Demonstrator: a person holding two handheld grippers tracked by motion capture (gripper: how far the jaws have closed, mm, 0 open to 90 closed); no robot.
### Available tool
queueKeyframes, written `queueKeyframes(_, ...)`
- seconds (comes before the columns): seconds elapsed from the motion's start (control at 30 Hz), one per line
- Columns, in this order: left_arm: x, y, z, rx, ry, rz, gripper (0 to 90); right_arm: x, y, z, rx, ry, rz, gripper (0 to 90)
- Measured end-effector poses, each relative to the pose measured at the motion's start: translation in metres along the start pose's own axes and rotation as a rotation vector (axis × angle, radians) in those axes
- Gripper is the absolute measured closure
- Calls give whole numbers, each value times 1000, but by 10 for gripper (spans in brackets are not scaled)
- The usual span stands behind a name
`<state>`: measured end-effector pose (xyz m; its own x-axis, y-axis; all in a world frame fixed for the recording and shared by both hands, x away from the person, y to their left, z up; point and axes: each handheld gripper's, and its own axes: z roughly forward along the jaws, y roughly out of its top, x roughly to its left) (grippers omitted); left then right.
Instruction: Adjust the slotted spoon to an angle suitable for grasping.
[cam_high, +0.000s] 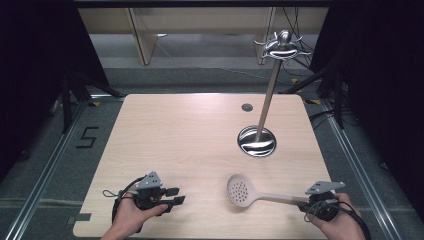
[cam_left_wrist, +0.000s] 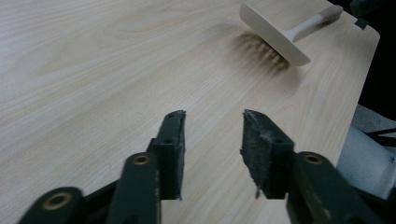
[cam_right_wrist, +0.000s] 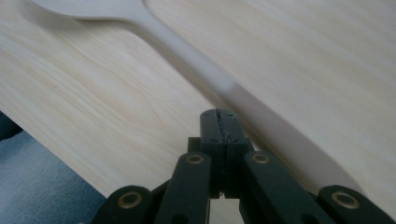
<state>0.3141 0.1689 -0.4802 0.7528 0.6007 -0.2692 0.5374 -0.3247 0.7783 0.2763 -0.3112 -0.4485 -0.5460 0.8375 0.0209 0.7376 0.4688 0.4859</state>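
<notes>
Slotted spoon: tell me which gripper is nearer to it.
Right. The right gripper is at the handle end of the slotted spoon, jaws closed beside the handle. The left gripper sits well off to the spoon's left, jaws open over bare table.

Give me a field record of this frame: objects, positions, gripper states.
table: light wood table
skimmer: slotted spoon, near right edge, handle toward right gripper
stand: metal utensil stand, round base, hooks on top, nothing hung
left gripper: open, above bare table
right gripper: jaws shut together, spoon handle running beside them; hold unclear
</notes>
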Motion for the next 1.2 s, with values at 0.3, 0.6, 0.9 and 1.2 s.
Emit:
queueKeyframes(0.3, -3, 27, 19, 59, 50, 18, 892, -17, -11, 0, 101, -2, 146, 900)
queueKeyframes(0.6, -9, 54, 64, 109, 39, 70, 893, -26, -13, 1, 185, -34, 249, 900)
queueKeyframes(0.9, -12, 75, 101, 132, 36, 114, 891, -30, -13, 7, 238, -45, 271, 900)
queueKeyframes(1.2, -24, 85, 121, 156, 33, 157, 889, -34, -12, 11, 259, -47, 328, 900)
